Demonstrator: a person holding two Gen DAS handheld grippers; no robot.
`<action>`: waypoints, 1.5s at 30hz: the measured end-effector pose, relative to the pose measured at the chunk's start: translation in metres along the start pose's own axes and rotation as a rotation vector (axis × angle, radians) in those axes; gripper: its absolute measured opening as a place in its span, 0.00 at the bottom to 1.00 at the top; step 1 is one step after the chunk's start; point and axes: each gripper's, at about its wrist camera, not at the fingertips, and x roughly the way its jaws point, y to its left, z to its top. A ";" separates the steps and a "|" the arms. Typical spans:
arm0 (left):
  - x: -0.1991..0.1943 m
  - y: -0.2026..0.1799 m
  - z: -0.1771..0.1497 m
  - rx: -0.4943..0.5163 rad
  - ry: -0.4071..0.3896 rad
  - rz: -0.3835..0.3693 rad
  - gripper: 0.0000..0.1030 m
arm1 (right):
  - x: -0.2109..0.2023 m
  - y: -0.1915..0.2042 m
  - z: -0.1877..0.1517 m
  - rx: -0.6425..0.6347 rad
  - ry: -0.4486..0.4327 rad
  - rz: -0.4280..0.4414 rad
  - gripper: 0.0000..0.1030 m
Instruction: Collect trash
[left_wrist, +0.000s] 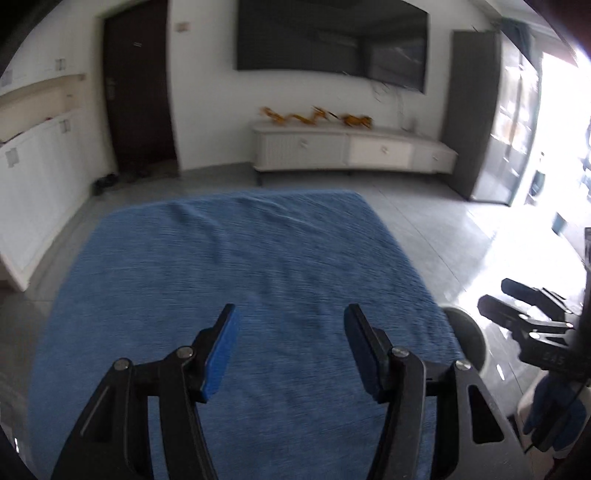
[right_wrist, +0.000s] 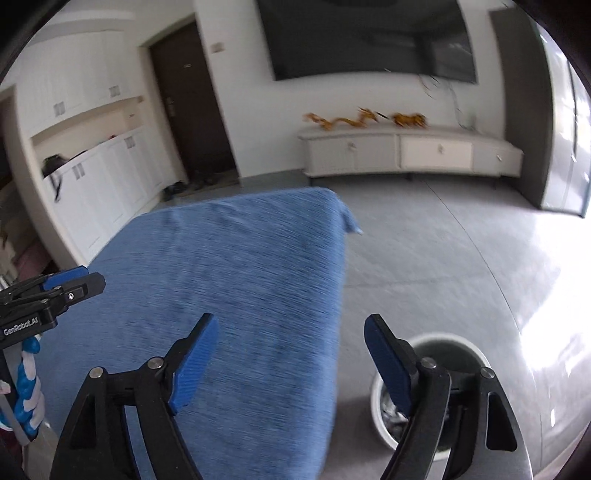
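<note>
Both grippers hang spread and empty: the left gripper (left_wrist: 291, 350) over the blue cloth (left_wrist: 236, 266), the right gripper (right_wrist: 291, 363) at its right edge. The bin (right_wrist: 380, 402) stands on the floor just beside the table, crumpled trash inside. No loose trash shows on the cloth, so scan slowly. Farther off, 1 cabinet (left_wrist: 351, 151) lines the wall under the TV (left_wrist: 332, 40).

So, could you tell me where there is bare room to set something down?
The blue cloth is bare from its far edge back to both open grippers, left gripper and right gripper. It is tight only at the cloth's right edge, where the white bin stands on the floor.
</note>
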 end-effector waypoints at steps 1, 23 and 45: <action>-0.007 0.011 -0.002 -0.014 -0.018 0.020 0.55 | -0.001 0.010 0.003 -0.017 -0.004 0.007 0.80; -0.107 0.069 -0.035 -0.104 -0.228 0.214 0.58 | -0.036 0.096 0.012 -0.172 -0.138 -0.011 0.97; -0.161 0.059 -0.040 -0.148 -0.396 0.339 0.83 | -0.096 0.077 0.004 -0.091 -0.365 -0.192 1.00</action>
